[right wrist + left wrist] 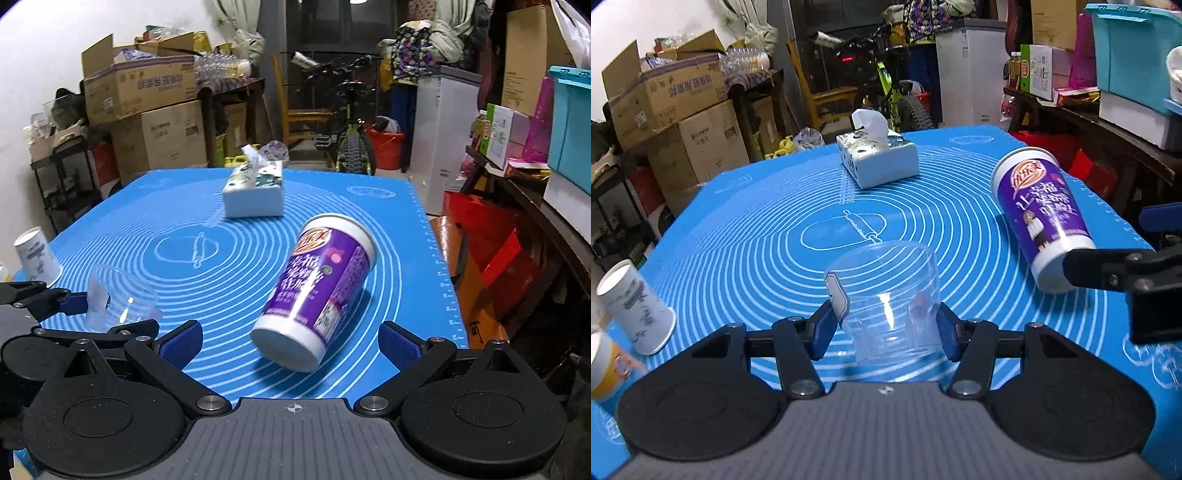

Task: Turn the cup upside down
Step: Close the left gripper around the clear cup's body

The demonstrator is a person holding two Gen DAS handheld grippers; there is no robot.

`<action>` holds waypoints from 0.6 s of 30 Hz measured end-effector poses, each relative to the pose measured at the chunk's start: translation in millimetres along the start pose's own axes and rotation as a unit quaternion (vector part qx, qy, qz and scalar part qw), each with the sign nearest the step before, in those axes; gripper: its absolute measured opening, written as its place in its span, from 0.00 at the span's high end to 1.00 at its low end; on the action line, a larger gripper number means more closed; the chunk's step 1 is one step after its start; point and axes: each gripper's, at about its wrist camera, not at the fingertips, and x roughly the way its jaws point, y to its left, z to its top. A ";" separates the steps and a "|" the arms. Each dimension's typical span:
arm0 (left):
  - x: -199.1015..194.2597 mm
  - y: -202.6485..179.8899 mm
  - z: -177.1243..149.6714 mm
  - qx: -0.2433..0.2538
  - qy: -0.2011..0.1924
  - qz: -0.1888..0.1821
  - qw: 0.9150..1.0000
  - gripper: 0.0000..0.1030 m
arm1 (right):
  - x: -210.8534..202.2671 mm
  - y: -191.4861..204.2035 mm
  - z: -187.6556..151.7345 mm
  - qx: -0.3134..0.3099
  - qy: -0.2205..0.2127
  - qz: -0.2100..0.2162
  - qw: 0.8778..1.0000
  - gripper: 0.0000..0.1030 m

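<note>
Left hand-held gripper (pixel 884 334) clamped on the clear plastic cup (pixel 886 302), blue pads (pixel 823 330) pressing both sides, cup tipped with its mouth pointing away over the blue mat (pixel 757 236). Right hand-held gripper (pixel 291 341) spread wide, nothing held; purple cup (pixel 319 291) lies on its side just ahead between the fingers, base toward it. Tissue box (pixel 255 194) well beyond on the desk.

Two low wrist views side by side, both facing across the blue mat (pixel 746 221) toward the tissue box (pixel 255 192).
</note>
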 end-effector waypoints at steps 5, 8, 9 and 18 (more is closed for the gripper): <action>-1.9 1.1 -8.0 -0.012 0.008 -0.014 1.000 0.44 | -9.6 8.4 -4.6 -0.023 0.004 0.002 1.000 0.02; 3.7 2.9 -12.5 -0.021 0.017 -0.014 1.000 0.44 | -12.2 11.4 -6.5 -0.029 0.005 0.002 1.000 0.02; 4.2 4.5 -14.7 -0.025 0.020 -0.015 0.999 0.44 | -12.1 12.1 -6.7 -0.031 0.006 0.001 1.000 0.02; 8.2 13.8 -19.8 -0.036 0.029 -0.031 0.998 0.37 | -3.4 22.1 -9.0 -0.045 0.014 -0.002 0.999 0.02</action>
